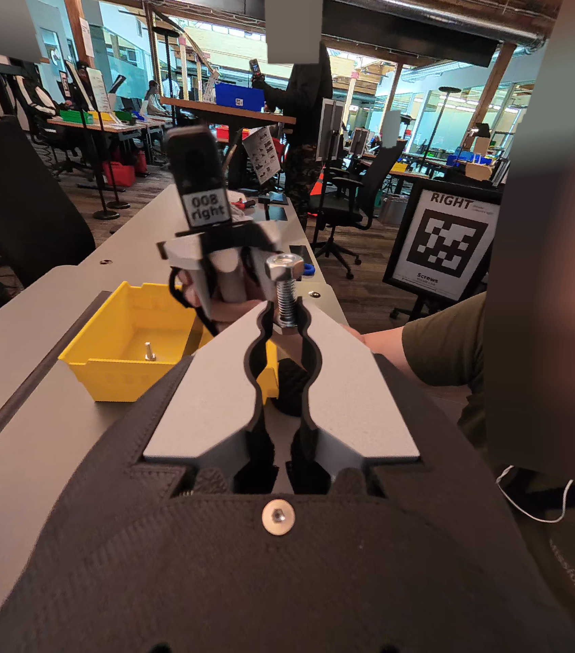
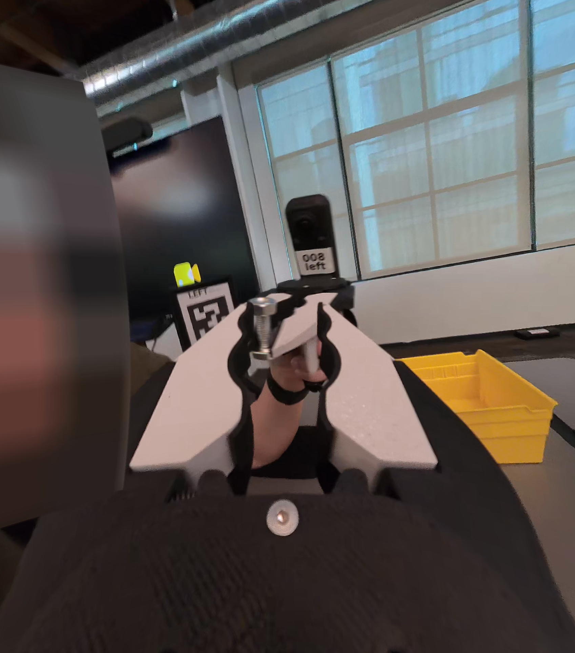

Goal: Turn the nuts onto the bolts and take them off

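- The left claw (image 1: 286, 319) is clamping the bolt (image 1: 286, 300) upright at its tips, above the yellow bin (image 1: 109, 367).
- A nut (image 1: 284, 265) is sitting atop the bolt.
- The right claw (image 2: 280, 318) is standing apart around the bolt, beyond the bin.
- A second bolt (image 1: 149, 351) is standing inside the bin on the bench (image 1: 14, 353).

bolt (image 1: 286, 300) silver | nut (image 1: 284, 265) silver | bin (image 1: 109, 357) yellow | tongs (image 1: 285, 319) grey, black-lined

Upright bolt (image 1: 286, 304) with nut (image 1: 284, 266) in left claw (image 1: 286, 318) above yellow bin (image 1: 102, 357).
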